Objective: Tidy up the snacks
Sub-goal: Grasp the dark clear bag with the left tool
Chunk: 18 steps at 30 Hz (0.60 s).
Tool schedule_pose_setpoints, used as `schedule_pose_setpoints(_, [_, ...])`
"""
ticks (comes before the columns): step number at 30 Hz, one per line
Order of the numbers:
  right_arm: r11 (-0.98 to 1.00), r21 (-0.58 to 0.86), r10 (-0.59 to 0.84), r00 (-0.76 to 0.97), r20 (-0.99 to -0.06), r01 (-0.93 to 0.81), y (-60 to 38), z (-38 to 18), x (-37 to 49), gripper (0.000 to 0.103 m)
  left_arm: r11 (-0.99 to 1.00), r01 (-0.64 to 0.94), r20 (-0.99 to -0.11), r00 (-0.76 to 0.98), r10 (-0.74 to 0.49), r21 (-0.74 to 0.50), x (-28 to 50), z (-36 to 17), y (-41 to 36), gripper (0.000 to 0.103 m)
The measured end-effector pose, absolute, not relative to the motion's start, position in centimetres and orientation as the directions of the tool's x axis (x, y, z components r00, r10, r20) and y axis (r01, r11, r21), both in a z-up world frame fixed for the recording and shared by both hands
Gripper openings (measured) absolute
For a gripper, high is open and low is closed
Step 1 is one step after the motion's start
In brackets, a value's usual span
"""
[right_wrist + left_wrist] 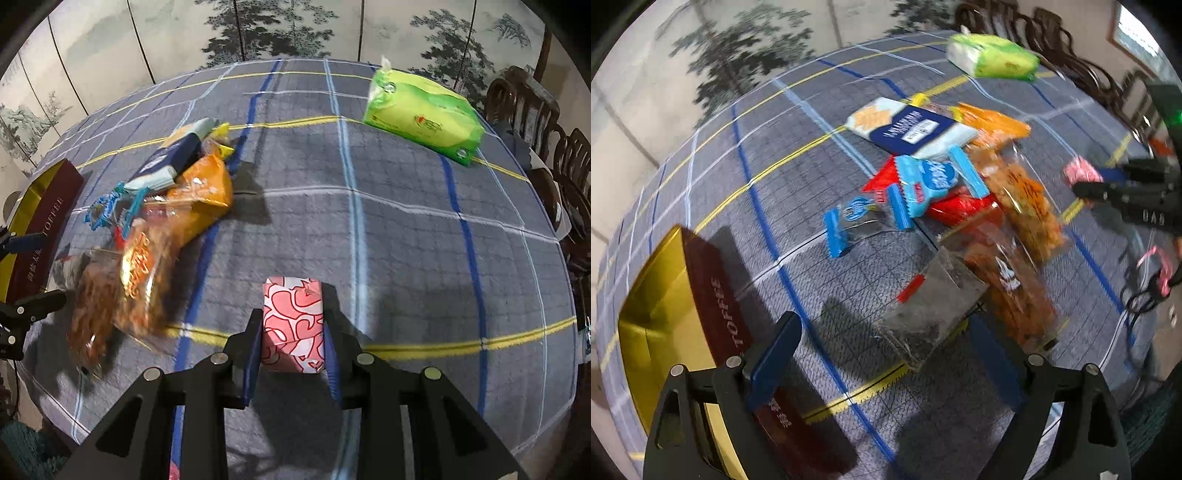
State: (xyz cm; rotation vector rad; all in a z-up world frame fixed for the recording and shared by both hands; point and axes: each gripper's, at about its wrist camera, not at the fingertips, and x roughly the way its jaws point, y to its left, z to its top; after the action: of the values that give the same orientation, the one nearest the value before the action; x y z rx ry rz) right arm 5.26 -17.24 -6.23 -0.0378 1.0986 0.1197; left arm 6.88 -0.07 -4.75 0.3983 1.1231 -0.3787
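Note:
A pile of snack packets lies on the plaid tablecloth; it also shows in the right wrist view. A clear packet of dark seeds lies just ahead of my left gripper, which is open and empty above the cloth. An open maroon and gold TOFFEE box stands to its left; the right wrist view shows it too. My right gripper is shut on a pink and white patterned packet, held above the cloth right of the pile; the left wrist view shows it as well.
A green tissue pack lies at the far right of the round table. Dark wooden chairs stand along the right edge. A painted folding screen stands behind the table.

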Motion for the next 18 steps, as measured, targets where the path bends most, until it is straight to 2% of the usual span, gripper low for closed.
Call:
schedule_pose_setpoints(8, [0.994, 0.036, 0.08, 0.456, -0.887, -0.104, -17.3, -6.3, 5.1, 0.03, 0.841, 0.529, -0.928, 0.359, -0.096, 0.117, 7.8, -5.4, -1.0, 0.08])
schedule_pose_setpoints(11, [0.994, 0.037, 0.08, 0.458, -0.886, -0.103, -17.3, -6.4, 5.1, 0.03, 0.847, 0.525, -0.933, 0.34, -0.118, 0.084, 8.0, -5.6, -1.1, 0.07])
schedule_pose_setpoints(13, [0.994, 0.037, 0.08, 0.457, -0.886, -0.103, -17.3, -6.4, 5.1, 0.03, 0.857, 0.512, -0.937, 0.323, -0.133, 0.055, 8.2, -5.8, -1.1, 0.056])
schedule_pose_setpoints(16, [0.994, 0.039, 0.082, 0.459, -0.885, -0.103, -17.3, -6.4, 5.1, 0.03, 0.875, 0.484, -0.942, 0.298, -0.157, 0.007, 8.4, -6.1, -0.8, 0.04])
schedule_pose_setpoints(18, [0.994, 0.039, 0.082, 0.459, -0.885, -0.103, -17.4, -6.4, 5.1, 0.03, 0.886, 0.464, -0.942, 0.293, -0.163, -0.009, 8.5, -6.0, -0.6, 0.036])
